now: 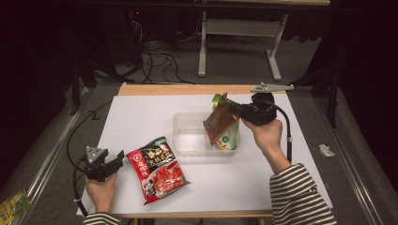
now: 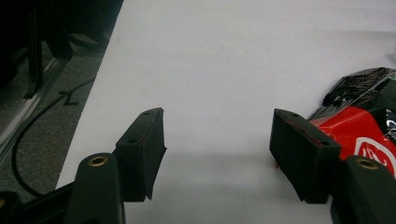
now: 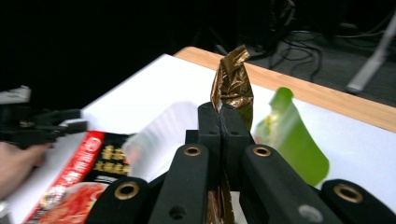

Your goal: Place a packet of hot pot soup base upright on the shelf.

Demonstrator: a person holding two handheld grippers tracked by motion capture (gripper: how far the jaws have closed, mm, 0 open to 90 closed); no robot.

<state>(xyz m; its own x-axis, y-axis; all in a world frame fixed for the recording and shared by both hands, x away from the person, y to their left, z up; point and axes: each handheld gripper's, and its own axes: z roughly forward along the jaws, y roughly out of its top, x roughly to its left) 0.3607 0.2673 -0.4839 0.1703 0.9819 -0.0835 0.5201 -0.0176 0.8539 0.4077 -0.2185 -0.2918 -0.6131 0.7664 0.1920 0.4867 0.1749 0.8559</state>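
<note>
Right gripper (image 1: 237,110) clenched on a brown-gold packet (image 1: 219,123), hanging tilted over the clear tub (image 1: 187,136). Left gripper (image 2: 217,149) released, low on the bench (image 1: 136,112) beside a red packet (image 1: 157,168).

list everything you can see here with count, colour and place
glossy brown foil snack pouch: 1, brown and gold, hanging from the right gripper over the tub
green plastic pouch: 1, green and white, inside the tub at its right end
clear plastic rectangular tub: 1, see-through, table centre
red and black printed food packet: 1, flat on the table near the left gripper
white table sheet: 1, white, covering the tabletop
left gripper: 1, black, open, low left
right gripper: 1, black, shut on the pouch
</note>
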